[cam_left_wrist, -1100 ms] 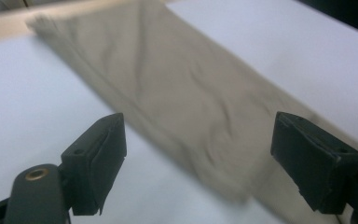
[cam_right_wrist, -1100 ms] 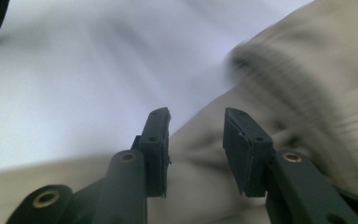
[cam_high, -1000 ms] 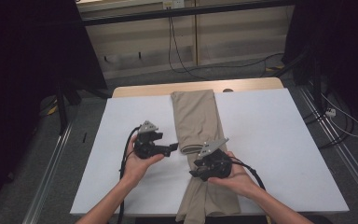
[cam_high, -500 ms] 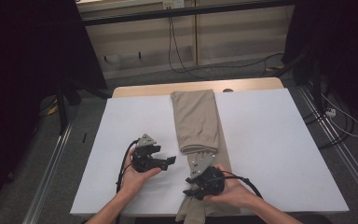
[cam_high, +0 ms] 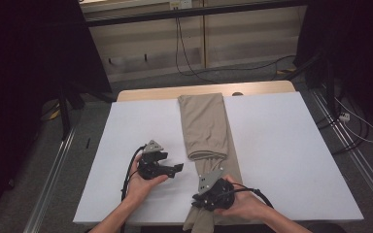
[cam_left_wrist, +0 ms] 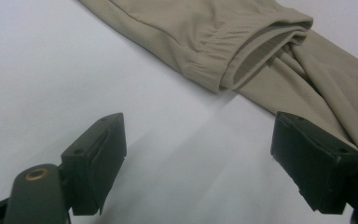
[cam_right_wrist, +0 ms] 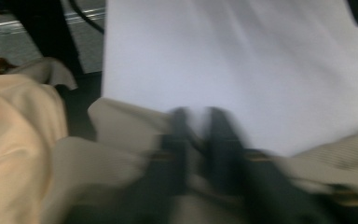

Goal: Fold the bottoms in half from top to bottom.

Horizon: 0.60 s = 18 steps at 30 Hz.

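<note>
Right gripper, jaws nearly closed, is pinched on the long khaki fabric garment at the near edge of the white-topped desk, where the cloth hangs over. Left gripper is held wide open and empty just left of the garment's ribbed, folded-back cuff, clear of it.
</note>
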### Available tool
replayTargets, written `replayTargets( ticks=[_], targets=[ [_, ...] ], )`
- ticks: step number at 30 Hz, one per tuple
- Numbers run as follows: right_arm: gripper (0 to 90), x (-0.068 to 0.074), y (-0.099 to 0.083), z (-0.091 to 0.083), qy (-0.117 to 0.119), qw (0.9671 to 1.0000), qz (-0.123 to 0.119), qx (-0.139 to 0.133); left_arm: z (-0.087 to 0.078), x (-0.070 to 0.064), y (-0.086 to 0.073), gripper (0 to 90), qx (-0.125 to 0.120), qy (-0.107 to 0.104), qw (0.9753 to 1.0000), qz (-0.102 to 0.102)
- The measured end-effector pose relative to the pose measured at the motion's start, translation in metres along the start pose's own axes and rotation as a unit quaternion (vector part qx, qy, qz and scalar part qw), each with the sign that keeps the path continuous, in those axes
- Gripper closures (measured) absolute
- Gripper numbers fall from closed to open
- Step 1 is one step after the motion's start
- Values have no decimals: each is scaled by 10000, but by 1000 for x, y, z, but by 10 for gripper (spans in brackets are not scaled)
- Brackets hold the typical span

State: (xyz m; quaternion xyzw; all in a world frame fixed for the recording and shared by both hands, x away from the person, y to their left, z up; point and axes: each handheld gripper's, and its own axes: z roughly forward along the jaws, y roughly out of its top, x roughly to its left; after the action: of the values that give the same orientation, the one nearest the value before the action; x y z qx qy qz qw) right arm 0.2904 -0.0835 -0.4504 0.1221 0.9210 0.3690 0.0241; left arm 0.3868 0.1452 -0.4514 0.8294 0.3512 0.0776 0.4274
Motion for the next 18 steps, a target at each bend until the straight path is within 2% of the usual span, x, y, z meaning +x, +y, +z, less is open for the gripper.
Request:
replayTargets(
  ticks=[3,5,8,12,16,18],
  targets=[
    [900,-2,0,0,-109,9997,212,-91,1,-1,0,185,5,4,10000,-21],
    [900,-7,2,-5,-149,9987,383,-314,1,0,0,185,-15,21,10000,-30],
    [900,-18,9,-22,-394,9935,708,-800,-1,1,0,186,-104,53,9999,-104],
    [900,-36,19,-49,-957,9822,917,-1334,-3,5,2,210,-244,117,9995,-169],
    [900,-60,30,-73,-1409,9668,1154,-1791,-4,6,2,228,-251,128,9994,-190],
    [900,-75,35,-84,-1667,9573,1293,-1976,-5,6,2,237,-267,106,9994,-195]
  ],
)
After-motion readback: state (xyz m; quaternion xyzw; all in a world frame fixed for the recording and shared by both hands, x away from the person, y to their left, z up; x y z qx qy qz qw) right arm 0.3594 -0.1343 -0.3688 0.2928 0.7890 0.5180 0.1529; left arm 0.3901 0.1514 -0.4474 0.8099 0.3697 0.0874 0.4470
